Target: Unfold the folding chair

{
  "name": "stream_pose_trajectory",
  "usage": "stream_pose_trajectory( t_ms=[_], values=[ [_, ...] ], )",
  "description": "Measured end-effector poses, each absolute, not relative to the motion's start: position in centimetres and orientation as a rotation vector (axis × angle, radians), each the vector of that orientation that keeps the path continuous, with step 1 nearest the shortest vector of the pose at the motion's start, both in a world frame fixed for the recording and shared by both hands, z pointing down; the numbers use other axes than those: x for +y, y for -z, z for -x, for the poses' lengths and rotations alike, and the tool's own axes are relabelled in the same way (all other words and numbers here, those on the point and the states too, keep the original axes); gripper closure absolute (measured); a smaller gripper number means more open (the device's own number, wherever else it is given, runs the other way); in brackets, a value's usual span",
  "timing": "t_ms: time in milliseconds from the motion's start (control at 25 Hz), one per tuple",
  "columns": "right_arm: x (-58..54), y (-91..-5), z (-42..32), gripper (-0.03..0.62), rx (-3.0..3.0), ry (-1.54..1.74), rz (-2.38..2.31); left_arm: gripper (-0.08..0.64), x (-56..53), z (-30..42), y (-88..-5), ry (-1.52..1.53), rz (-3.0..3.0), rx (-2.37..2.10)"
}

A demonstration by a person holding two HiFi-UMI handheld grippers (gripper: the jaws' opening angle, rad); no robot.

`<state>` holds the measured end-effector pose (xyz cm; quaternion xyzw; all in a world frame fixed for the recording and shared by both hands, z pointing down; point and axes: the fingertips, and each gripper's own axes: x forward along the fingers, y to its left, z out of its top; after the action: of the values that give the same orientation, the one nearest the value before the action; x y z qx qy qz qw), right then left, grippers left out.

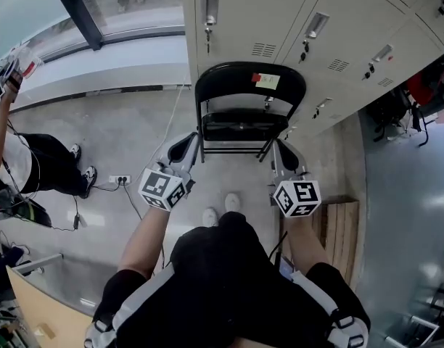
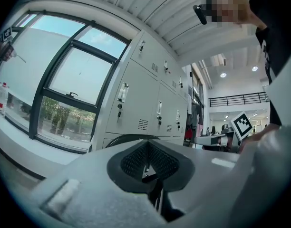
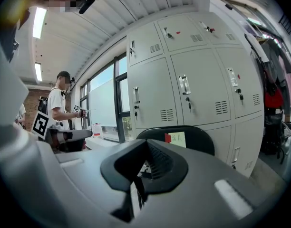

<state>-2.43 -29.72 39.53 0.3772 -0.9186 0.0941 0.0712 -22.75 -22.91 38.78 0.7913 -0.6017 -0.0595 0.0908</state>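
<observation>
— Where is the folding chair (image 1: 249, 85)?

— Centre of the head view, top half. It stands black and upright against the grey lockers (image 1: 280, 13), seat panel tucked just under the curved backrest. It appears folded. A yellow note (image 1: 268, 81) and a small red tag (image 1: 256, 77) sit on the backrest.

— And the grippers?

— The left gripper (image 1: 187, 147) is just left of the chair's frame and the right gripper (image 1: 282, 154) just right of it, both low against the legs. Whether either touches metal, I cannot tell.

— The jaws?

— Each pair is pressed together with nothing pinched. In both gripper views the chair shows beyond the closed tips, not between them.

— Anyone else around?

— At the left edge another person (image 1: 33, 162) in dark trousers stands by the window ledge with an arm raised. A white power strip (image 1: 120, 180) lies on the concrete floor nearby, and a wooden board (image 1: 342, 227) sits at lower right.
</observation>
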Motion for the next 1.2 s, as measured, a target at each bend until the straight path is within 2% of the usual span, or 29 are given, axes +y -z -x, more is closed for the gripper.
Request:
stream_pose_trajectory(
  t_ms=[280,360,520,800,1000,1120,1200],
  values=[
    [-32.8,-44.1,7.1,0.588,-2.719,-0.316,-0.963,0.558,-27.7,25.1,-41.9,0.072,-2.32,-1.8],
    [-33.5,-45.1,8.1,0.588,-2.713,-0.33,-0.92,0.506,-29.1,25.7,-42.9,0.024,-2.315,-1.799],
    [-35.8,-45.9,9.0,0.588,-2.706,-0.354,-0.876,0.504,-32.1,26.7,-43.6,-0.007,-2.309,-1.791],
    [-39.0,-48.7,8.8,0.588,-2.654,-0.445,-0.862,0.428,-36.6,27.8,-45.3,-0.067,-2.305,-1.745],
    [-40.2,-51.3,8.8,0.588,-2.609,-0.559,-0.816,0.359,-40.9,28.6,-47.7,-0.144,-2.277,-1.671],
    [-40.2,-52.9,8.9,0.588,-2.575,-0.596,-0.773,0.291,-43.2,29.2,-48.8,-0.193,-2.267,-1.644],
    [-40.5,-53.8,8.8,0.588,-2.551,-0.623,-0.76,0.278,-44.3,29.6,-49.5,-0.223,-2.262,-1.623]
  ],
)
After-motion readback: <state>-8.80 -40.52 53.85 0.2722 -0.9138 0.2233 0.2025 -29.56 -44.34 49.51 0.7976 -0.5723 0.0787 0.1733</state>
